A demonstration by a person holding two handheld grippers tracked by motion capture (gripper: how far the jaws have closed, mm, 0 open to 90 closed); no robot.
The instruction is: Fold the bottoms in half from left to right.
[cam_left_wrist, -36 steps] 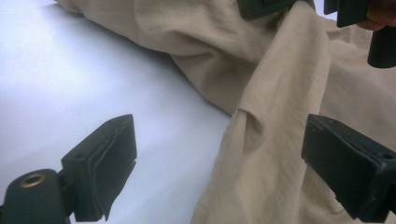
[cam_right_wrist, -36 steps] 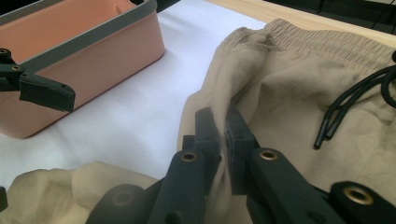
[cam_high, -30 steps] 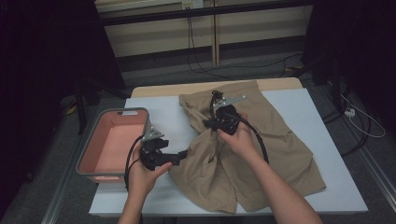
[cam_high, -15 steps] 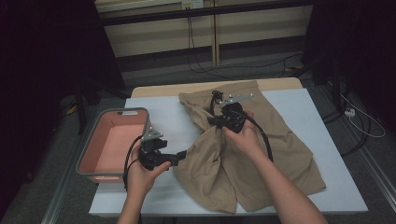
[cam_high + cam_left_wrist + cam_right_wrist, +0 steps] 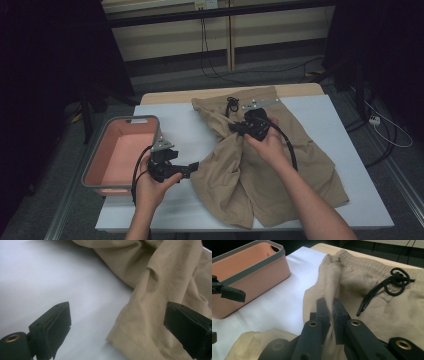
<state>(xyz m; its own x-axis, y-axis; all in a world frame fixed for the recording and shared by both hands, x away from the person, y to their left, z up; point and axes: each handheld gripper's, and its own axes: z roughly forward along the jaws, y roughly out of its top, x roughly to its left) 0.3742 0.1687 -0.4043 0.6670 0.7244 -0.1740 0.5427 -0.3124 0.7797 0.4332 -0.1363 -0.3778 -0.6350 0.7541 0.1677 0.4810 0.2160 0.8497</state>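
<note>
— Khaki shorts [image 5: 280, 165] spread over the white table [image 5: 200, 125], waistband toward the far edge, black drawstring [image 5: 395, 281] lying coiled on the fabric below the waistband. Bunched into a ridge down the middle.

— Right gripper [image 5: 239, 129]?

— Clamped on that ridge of fabric near the waistband; in the right gripper view, jaws pressed nearly together with a fold of cloth [image 5: 329, 307] pinched between them. Held in the right hand [image 5: 267, 145], above the upper middle of the shorts.

— And the left gripper [image 5: 192, 167]?

— Wide open, empty. Jaws set well apart in the left gripper view, one over bare table, the other over the cloth, with the near corner of a shorts leg [image 5: 140, 335] between them. Not closed on anything. Held low in the left hand [image 5: 150, 187], at the shorts' left edge.

— Anything else nearby?

— Pink bin [image 5: 117, 152] with a grey rim, at the table's left side, just beside the left hand.
</note>
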